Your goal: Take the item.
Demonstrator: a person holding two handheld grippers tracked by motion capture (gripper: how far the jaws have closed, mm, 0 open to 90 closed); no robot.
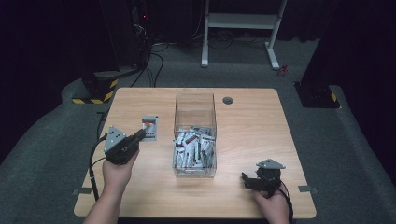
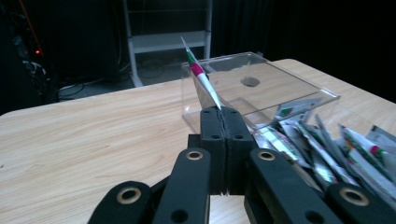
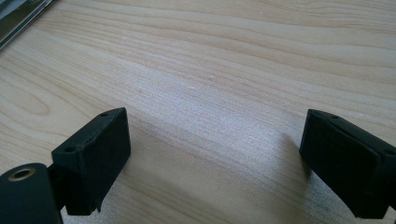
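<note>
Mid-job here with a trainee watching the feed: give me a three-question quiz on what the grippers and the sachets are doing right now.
1. True or false: the left gripper is shut on a sachet.
2. The other sachets lie where? A) inside the clear box B) scattered across the wooden table C) on the floor
3. In one word, how do the jaws of the right gripper stand?

Key
1. True: the sachet sticks up edge-on from its closed jaws.
2. A, piled at the box's near end; one more sachet lies on the table left of the box.
3. Open, wide apart over bare tabletop with nothing between them.
</note>
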